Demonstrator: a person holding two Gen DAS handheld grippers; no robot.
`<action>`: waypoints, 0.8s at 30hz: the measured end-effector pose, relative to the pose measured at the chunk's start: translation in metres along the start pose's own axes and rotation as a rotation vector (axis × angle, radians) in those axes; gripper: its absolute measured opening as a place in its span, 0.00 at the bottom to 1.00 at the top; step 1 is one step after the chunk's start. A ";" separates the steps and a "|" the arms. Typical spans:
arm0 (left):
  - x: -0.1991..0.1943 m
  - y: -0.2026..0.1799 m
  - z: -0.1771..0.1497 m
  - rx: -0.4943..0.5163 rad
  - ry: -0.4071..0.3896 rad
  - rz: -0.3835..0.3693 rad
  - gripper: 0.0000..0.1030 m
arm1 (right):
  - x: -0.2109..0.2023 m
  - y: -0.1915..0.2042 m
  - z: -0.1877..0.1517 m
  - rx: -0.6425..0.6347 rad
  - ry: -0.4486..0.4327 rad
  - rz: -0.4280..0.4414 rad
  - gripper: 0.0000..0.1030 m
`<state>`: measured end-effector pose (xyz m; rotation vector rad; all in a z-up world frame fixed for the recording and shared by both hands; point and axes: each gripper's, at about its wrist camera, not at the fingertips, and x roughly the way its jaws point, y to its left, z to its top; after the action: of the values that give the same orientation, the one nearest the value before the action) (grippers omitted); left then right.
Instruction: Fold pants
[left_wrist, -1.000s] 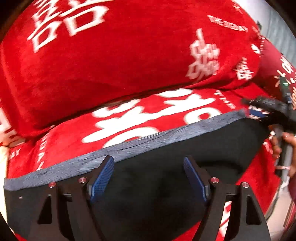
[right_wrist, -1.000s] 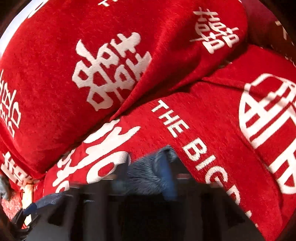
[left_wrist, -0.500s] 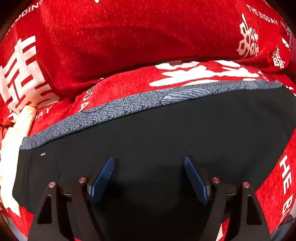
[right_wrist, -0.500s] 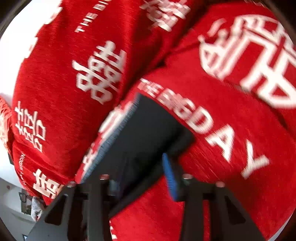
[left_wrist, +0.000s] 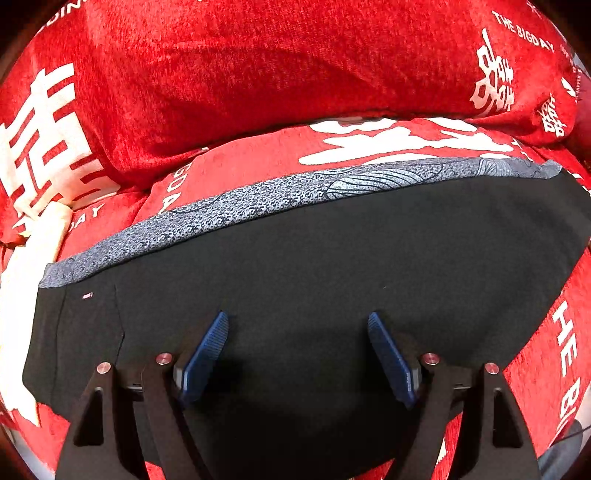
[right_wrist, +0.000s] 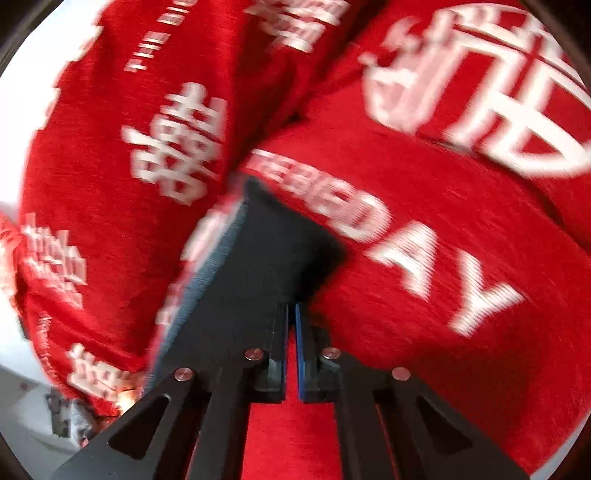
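Black pants (left_wrist: 332, 266) with a grey patterned waistband (left_wrist: 258, 206) lie flat on a red sofa seat cushion (left_wrist: 240, 166). My left gripper (left_wrist: 297, 315) hovers just over the middle of the black cloth, jaws open, nothing between its blue pads (left_wrist: 205, 350). In the blurred right wrist view one corner of the pants (right_wrist: 266, 258) reaches down to my right gripper (right_wrist: 291, 306). Its jaws are shut, with the fingertips pinching the edge of the black cloth. The grey waistband edge (right_wrist: 210, 273) runs along that corner's left side.
A red back cushion (left_wrist: 277, 74) with white characters rises right behind the pants. The seat cover (right_wrist: 424, 258) carries white lettering to the right of the corner. A pale cloth strip (left_wrist: 37, 251) lies at the left. Bright floor (right_wrist: 29, 406) shows at the lower left.
My right gripper has closed from open onto the pants' corner and rolled as it came down. The left gripper dropped closer over the pants a second ago and has since stayed still and open.
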<state>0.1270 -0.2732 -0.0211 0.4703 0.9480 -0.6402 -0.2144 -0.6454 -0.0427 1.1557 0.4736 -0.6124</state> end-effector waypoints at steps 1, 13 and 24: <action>-0.001 0.001 0.001 -0.002 0.008 0.002 0.77 | -0.004 -0.004 -0.001 0.013 -0.014 0.010 0.00; -0.016 0.034 0.005 -0.091 -0.012 0.022 0.77 | 0.031 0.089 -0.061 -0.139 0.242 0.295 0.37; -0.029 0.153 -0.038 -0.253 -0.030 0.187 0.77 | 0.111 0.217 -0.245 -0.325 0.659 0.512 0.37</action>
<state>0.1969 -0.1299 -0.0011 0.3181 0.9295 -0.3508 0.0045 -0.3782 -0.0453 1.0885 0.7658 0.3025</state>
